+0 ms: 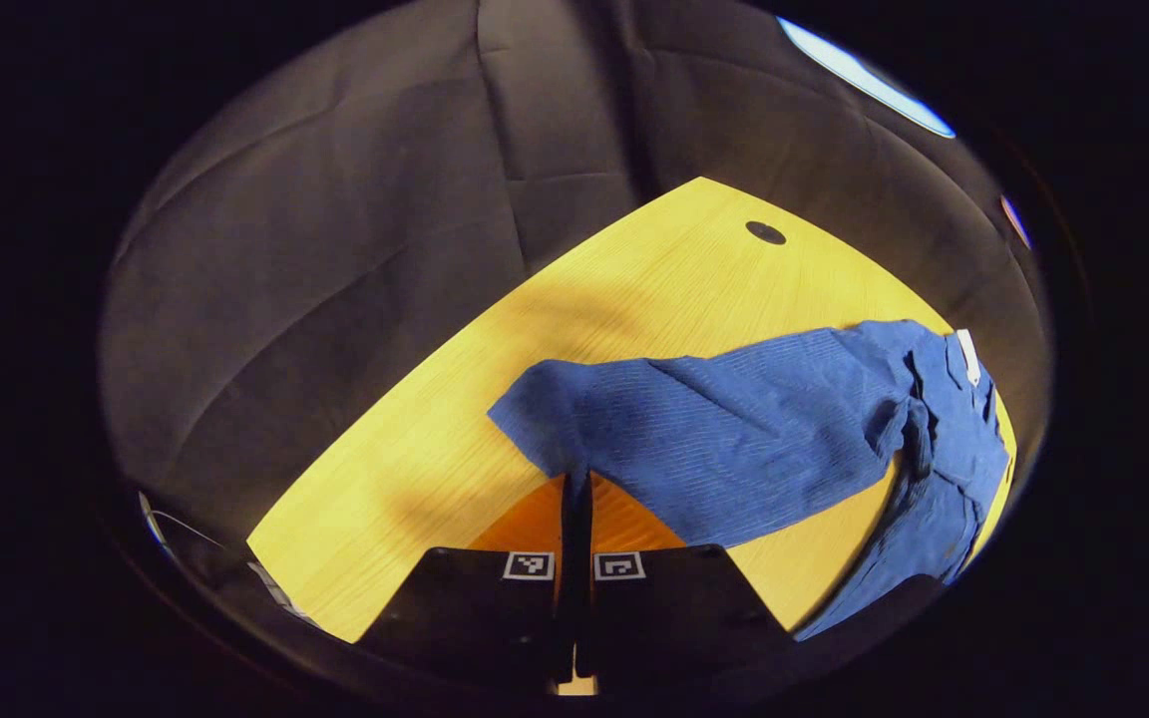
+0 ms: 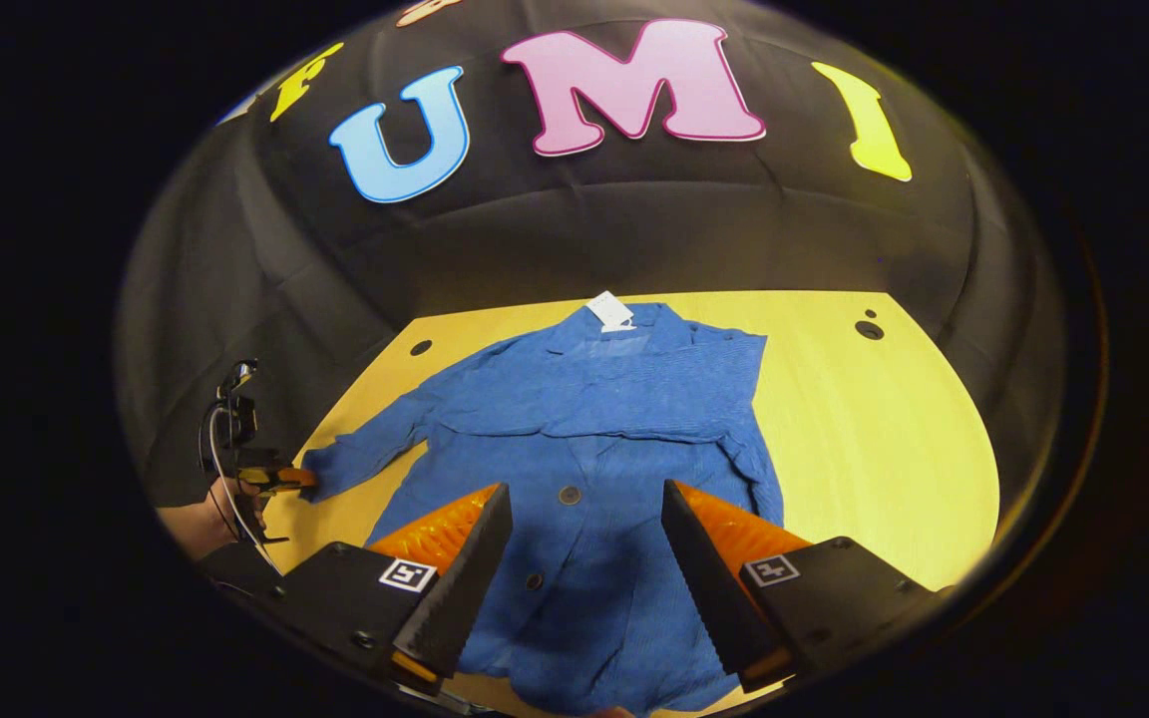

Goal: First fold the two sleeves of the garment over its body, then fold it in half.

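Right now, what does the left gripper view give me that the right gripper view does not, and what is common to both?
Left gripper view: the left gripper closed on the cuff of the sleeve, seen close.

Right gripper view: the right gripper open above the blue garment, a white tag at the collar, and a hand holding the other gripper at the sleeve end.

Both: the garment spread on the yellow table.

We see bare table [image 2: 884,419] right of the shirt [image 2: 594,439]; left of it, the left gripper [image 2: 280,481] blocks passage.
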Tool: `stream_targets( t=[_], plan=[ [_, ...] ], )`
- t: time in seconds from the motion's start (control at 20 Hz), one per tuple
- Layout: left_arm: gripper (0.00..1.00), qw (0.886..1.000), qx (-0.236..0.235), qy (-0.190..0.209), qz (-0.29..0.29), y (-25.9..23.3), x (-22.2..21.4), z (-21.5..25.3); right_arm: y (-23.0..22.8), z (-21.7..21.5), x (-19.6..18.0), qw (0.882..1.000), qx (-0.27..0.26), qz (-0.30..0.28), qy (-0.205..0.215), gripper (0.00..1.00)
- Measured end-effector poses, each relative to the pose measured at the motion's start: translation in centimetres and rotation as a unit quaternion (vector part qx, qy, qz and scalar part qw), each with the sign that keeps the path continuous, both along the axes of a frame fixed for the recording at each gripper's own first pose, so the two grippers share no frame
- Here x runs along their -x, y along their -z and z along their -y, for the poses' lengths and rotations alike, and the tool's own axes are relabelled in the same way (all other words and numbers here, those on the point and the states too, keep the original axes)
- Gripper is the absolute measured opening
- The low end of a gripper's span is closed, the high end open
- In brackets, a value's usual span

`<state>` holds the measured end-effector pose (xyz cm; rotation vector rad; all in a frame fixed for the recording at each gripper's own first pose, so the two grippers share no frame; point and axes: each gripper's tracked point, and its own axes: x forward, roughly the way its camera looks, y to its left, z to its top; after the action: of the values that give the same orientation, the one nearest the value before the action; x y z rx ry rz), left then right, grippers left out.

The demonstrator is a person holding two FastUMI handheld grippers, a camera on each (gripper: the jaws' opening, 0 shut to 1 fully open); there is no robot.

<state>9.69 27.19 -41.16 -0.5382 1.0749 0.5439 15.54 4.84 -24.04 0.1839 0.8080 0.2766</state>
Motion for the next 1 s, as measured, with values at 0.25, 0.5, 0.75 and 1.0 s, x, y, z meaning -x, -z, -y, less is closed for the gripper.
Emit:
stream_targets(
  t=[0.25,0.5,0.75,1.0],
  plan=[
    [0.0,0.993,0.004,0.01,0.115,-7.7,-8.1,2.7,0.4,3.1,-0.6,1.0,0.005,-0.004,0.022,0.96],
    [0.0,0.962,0.033,0.145,0.229,-16.4,-19.6,17.2,1.0,6.3,-0.8,0.999,0.011,-0.018,0.024,0.96],
    [0.0,0.922,0.097,0.274,0.255,-16.2,-25.8,35.1,0.4,11.6,-1.0,0.998,0.021,-0.015,0.051,0.96],
    [0.42,0.888,0.166,0.372,0.213,-14.5,-26.1,43.5,0.4,16.5,0.9,0.994,0.025,-0.02,0.103,0.96]
  ],
)
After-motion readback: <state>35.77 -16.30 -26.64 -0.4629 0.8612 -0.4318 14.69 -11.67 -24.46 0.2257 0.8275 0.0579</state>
